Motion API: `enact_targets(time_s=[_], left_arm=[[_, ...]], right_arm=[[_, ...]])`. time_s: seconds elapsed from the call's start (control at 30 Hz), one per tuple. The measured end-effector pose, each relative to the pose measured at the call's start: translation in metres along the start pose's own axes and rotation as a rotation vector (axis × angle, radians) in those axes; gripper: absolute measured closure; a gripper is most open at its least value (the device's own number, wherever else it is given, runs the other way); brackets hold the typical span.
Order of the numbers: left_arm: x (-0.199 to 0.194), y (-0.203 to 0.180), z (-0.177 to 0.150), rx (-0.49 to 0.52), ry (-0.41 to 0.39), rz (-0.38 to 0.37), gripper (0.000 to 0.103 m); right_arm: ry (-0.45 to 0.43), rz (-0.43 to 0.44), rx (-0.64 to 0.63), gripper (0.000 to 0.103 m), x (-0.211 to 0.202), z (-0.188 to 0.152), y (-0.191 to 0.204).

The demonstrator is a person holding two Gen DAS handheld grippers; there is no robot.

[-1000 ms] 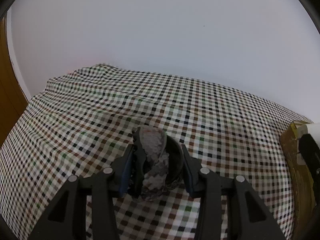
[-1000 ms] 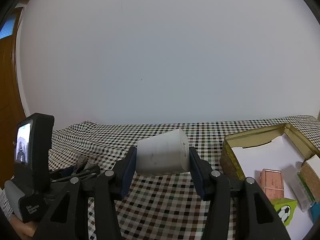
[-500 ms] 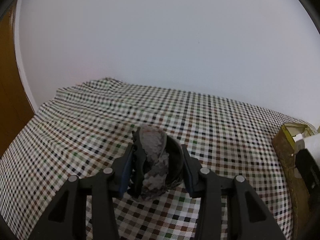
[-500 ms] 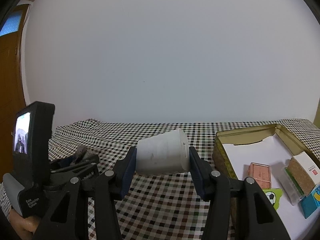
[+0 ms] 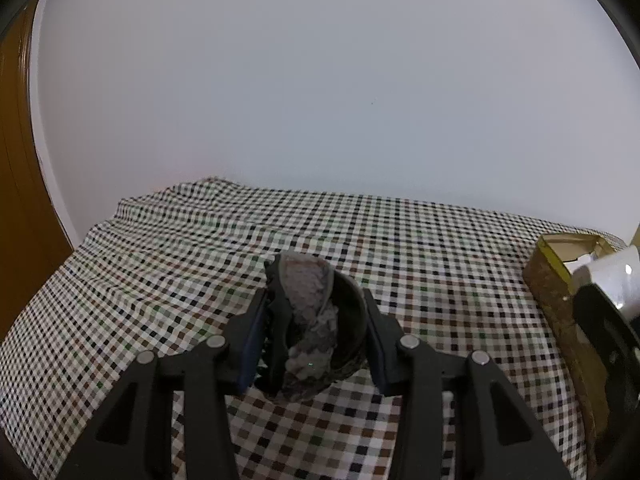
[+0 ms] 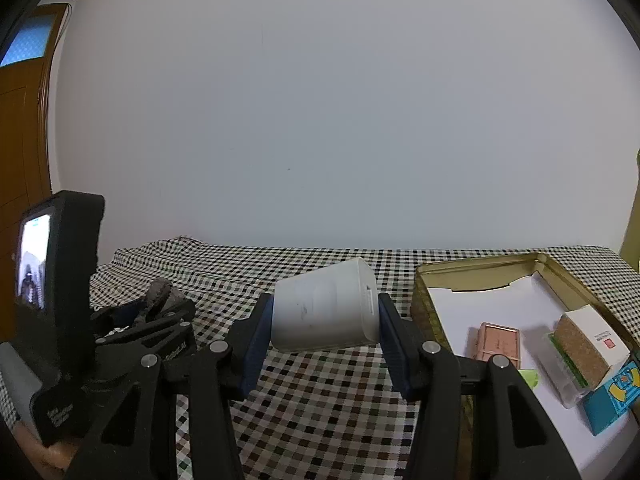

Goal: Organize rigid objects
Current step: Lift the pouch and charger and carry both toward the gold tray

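Note:
My left gripper (image 5: 314, 332) is shut on a dark, rough grey shell-like object (image 5: 312, 320) and holds it above the checkered cloth (image 5: 200, 260). My right gripper (image 6: 326, 330) is shut on a white plastic cup (image 6: 324, 312) lying sideways between its pads. The left gripper with its object (image 6: 160, 296) shows at the left of the right wrist view. A gold tin box (image 6: 476, 276) lined with white paper sits to the right of the cup. The cup (image 5: 612, 280) and the box (image 5: 556, 292) show at the right edge of the left wrist view.
The box holds a copper-coloured case (image 6: 498, 342), a cork-sided white block (image 6: 588, 338), a clear plastic piece (image 6: 560, 368), a green item (image 6: 528, 378) and a blue carton (image 6: 612, 396). A plain wall stands behind the table. A wooden door (image 6: 20, 128) is at the left.
Both grippers have shifted so the tin box sits closer to the right gripper and more of its contents show. Both grips are unchanged.

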State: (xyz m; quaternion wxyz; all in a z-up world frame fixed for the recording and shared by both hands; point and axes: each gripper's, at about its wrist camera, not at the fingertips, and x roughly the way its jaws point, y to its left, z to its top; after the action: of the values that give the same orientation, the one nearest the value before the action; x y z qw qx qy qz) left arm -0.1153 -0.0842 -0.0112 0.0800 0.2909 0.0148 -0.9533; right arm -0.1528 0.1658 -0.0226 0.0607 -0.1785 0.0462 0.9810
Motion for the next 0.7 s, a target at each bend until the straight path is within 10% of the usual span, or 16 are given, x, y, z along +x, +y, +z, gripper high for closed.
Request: enact_targets(time_s=[0.7], left_arm=[[-0.029, -0.017, -0.011, 0.002, -0.043, -0.039, 0.060]], right_arm=[[-0.091, -0.057, -0.065, 0.049, -0.054, -0.006, -0.024]])
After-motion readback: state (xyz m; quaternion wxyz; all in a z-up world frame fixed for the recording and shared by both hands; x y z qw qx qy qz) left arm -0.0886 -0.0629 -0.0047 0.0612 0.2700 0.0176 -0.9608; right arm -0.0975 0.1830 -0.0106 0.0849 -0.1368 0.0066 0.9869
